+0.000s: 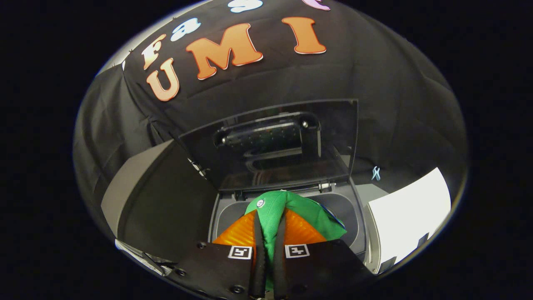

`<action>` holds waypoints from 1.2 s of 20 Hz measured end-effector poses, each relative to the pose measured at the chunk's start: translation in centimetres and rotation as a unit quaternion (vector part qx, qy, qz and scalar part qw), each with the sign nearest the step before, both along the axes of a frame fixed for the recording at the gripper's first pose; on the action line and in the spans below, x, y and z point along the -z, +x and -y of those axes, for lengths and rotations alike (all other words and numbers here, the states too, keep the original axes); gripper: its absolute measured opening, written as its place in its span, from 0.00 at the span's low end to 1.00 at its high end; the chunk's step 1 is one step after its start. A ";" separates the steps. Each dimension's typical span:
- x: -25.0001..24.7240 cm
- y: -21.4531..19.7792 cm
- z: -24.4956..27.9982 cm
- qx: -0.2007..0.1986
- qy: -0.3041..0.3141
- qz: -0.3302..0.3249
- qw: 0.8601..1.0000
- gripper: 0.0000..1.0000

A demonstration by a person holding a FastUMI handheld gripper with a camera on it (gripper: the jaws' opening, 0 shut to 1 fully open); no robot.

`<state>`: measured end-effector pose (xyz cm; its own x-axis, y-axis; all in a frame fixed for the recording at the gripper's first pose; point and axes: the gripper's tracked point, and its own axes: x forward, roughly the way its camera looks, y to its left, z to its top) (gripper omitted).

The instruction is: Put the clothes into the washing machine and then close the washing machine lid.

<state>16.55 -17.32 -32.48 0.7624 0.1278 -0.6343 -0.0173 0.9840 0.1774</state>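
**Desk:** What does the gripper have, and where does it sit relative to the machine?

**Photographer:** The gripper is closed narrow on a green garment, both orange fingers pressing a pinched ridge of the cloth between them. The garment bunches up and spills forward past the fingertips and off to the right, hanging over the open mouth of the washing machine.

**Desk:** So which way is the drop?

**Photographer:** Straight below and just ahead. The tub opening lies beneath the fingers, its grey rim showing left and right of the cloth. The held fold runs along the fingers, near to far, toward the hinge. By my reading, the clothes step is close to done: only release remains, then the lid.

**Desk:** And the lid?

**Photographer:** The lid stands raised at the far side, hinged behind the tub, a dark smoky translucent panel with a moulded handle recess. It will have to swing toward the near side.

**Desk:** Textures?

**Photographer:** The garment is a soft knit mesh with a small white round badge; the fingers are ribbed orange; the machine is smooth grey plastic. A white panel sits to the right.
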 end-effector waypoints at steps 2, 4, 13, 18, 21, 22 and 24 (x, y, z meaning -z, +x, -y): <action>2.0 0.2 0.0 -0.001 -0.002 -0.010 1.000 0.15; 4.1 0.4 -0.2 0.001 -0.008 -0.025 1.000 0.15; 12.9 1.1 0.4 0.008 -0.038 -0.113 0.993 0.17; 15.4 0.2 0.5 0.013 -0.051 -0.147 0.988 0.30; 15.1 0.3 0.9 0.034 -0.048 -0.138 0.989 0.40; 14.9 0.2 1.4 0.039 -0.053 -0.135 0.989 0.46; 14.2 0.4 1.6 0.040 -0.055 -0.134 0.989 0.58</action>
<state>16.94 -18.88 -46.65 0.5705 -0.0068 -0.8213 0.0940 0.9939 0.0570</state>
